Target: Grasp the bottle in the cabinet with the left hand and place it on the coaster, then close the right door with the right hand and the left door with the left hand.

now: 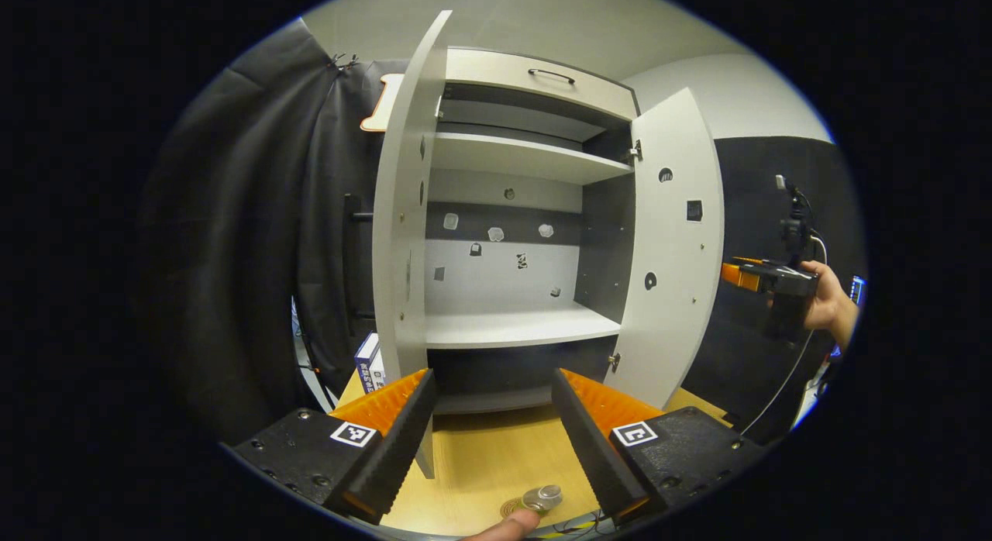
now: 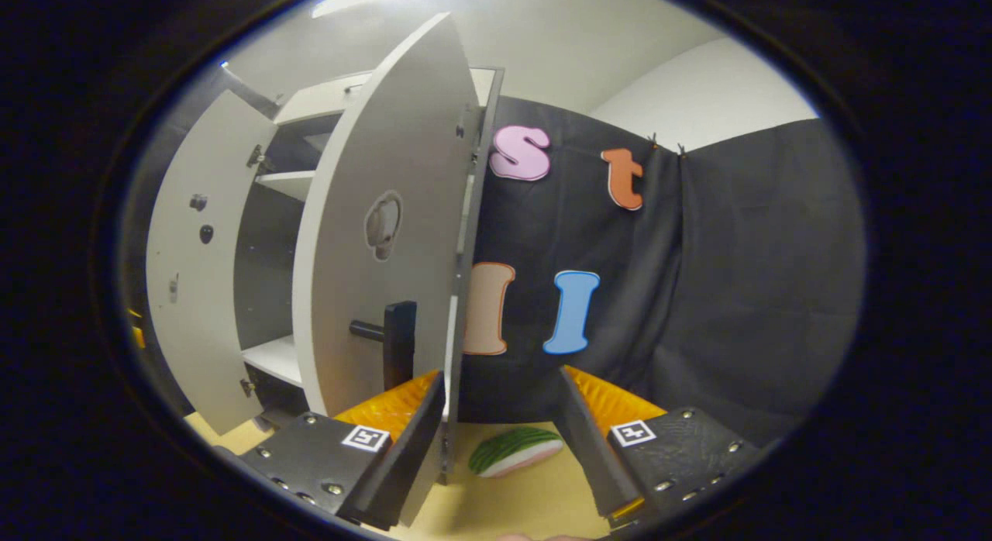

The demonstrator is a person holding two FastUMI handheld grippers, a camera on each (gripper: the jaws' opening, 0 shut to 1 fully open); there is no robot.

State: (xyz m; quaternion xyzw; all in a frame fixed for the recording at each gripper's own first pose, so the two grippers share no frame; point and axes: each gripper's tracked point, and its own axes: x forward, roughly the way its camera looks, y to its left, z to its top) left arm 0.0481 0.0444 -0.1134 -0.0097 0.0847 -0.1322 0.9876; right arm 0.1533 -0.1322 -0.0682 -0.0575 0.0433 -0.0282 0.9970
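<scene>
The white cabinet point(image 1: 511, 328) stands with both doors swung out and its shelves bare. A small clear bottle point(image 1: 544, 496) rests on a round coaster point(image 1: 511, 510) on the wooden table, at the bottom edge of the left gripper view, with a fingertip beside it. My left gripper point(image 1: 494, 378) is open and empty, facing the cabinet between the left door point(image 1: 399, 239) and the right door point(image 1: 674, 254). My right gripper point(image 2: 502, 377) is open, just outside the right door point(image 2: 372, 239), near its dark handle point(image 2: 391, 343). It also shows far right as the right gripper point(image 1: 756, 276), held by a hand point(image 1: 829, 304).
A blue box point(image 1: 368, 363) stands left of the cabinet on the wooden table point(image 1: 480, 456). A toy melon slice point(image 2: 515, 450) lies on the table ahead of the right gripper. The left door point(image 2: 194, 293) shows beyond. A drawer point(image 1: 542, 80) tops the cabinet.
</scene>
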